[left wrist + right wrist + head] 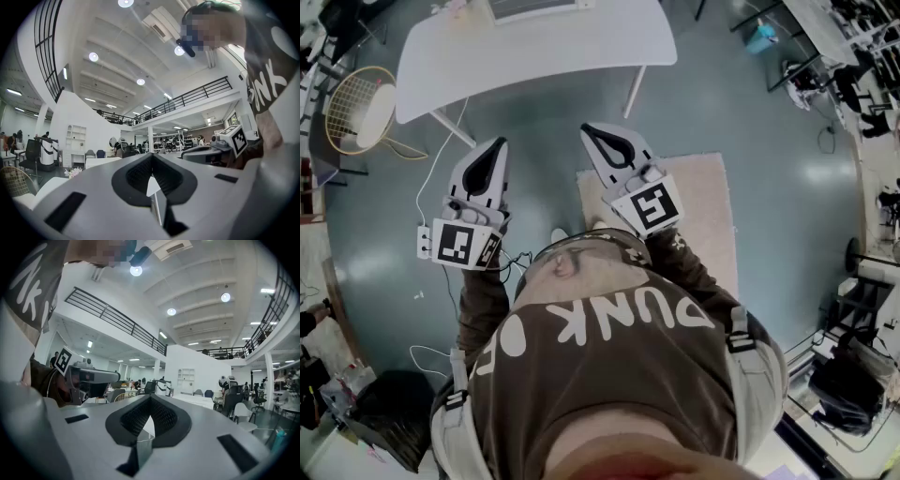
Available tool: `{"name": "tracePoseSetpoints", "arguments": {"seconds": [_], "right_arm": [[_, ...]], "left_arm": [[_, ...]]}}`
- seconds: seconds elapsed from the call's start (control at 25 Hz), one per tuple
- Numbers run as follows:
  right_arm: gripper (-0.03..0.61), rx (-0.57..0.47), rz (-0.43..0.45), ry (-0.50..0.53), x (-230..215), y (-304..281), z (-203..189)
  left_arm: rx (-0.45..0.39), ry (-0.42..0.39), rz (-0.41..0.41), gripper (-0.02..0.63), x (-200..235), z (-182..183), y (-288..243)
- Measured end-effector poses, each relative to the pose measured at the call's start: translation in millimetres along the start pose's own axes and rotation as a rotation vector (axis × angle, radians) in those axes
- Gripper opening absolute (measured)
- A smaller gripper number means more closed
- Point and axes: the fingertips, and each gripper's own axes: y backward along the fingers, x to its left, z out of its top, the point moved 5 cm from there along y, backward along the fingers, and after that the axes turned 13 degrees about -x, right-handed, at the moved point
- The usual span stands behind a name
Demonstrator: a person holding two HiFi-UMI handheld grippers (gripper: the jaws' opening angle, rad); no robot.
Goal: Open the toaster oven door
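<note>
Toaster oven was absent from our views; task unstarted. Left gripper (499, 145) and right gripper (587, 131) were clenched, empty. Next, we judged: locate the oven.

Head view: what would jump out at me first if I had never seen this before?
Two grey claws poke out in front of the person's brown shirt: the left claw and the right claw, both shut and empty, each carrying a black-and-white marker cube. Ahead of them stands a white table. A beige rug lies on the floor at the right.
</note>
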Motion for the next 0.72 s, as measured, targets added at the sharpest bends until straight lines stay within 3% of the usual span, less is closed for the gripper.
{"name": "tracePoseSetpoints", "arguments": {"seconds": [0.72], "right_arm": [[0.011, -0.025, -0.003, -0.007, -18.9, 10.6, -1.2]], "left_arm": [[0.005, -0.013, 0.003, 0.003, -12.5, -4.2, -16.5]]}}
